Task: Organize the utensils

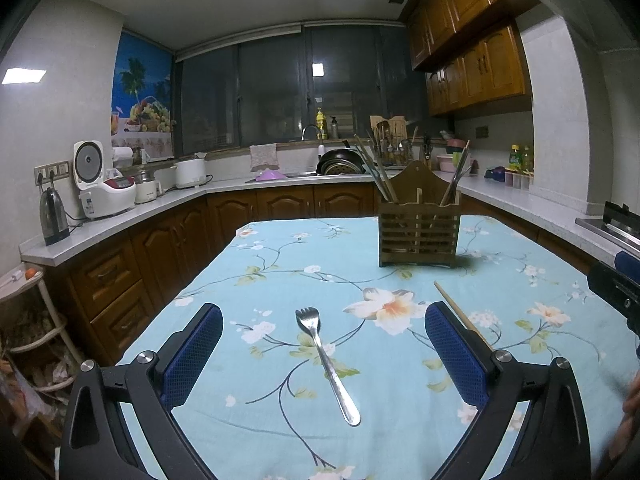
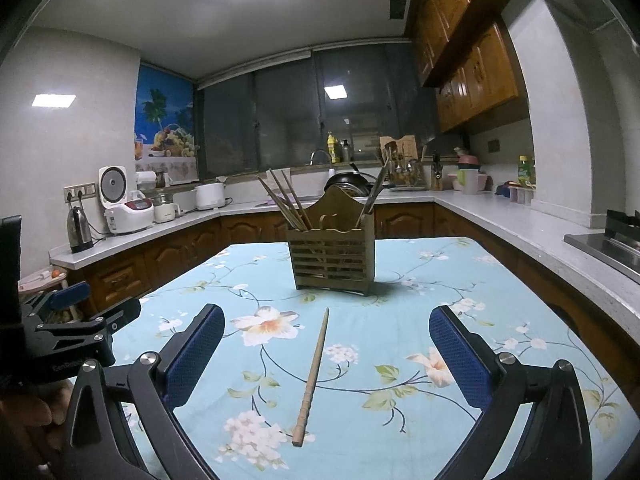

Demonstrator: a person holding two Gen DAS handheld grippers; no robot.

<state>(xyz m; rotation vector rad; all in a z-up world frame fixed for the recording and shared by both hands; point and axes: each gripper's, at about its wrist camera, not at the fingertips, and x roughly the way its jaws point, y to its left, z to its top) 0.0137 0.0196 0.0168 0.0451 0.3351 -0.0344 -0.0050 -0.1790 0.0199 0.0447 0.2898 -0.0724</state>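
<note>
Left tongs gape over a metal fork; right tongs gape over a wooden chopstick; utensil holder at twelve o'clock.

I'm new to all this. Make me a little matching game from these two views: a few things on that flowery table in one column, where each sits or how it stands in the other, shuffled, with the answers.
Things
1. shiny metal fork
2. loose tan wooden chopstick
3. brown slatted wooden utensil holder
4. left gripper

Places or states
A. stands upright at the far end of the blue floral tablecloth, chopsticks poking out
B. lies flat between the right gripper fingers
C. lies flat, tines pointing away from the camera
D. open, fingers wide on either side of the fork

Pairs: 1-C, 2-B, 3-A, 4-D
</note>
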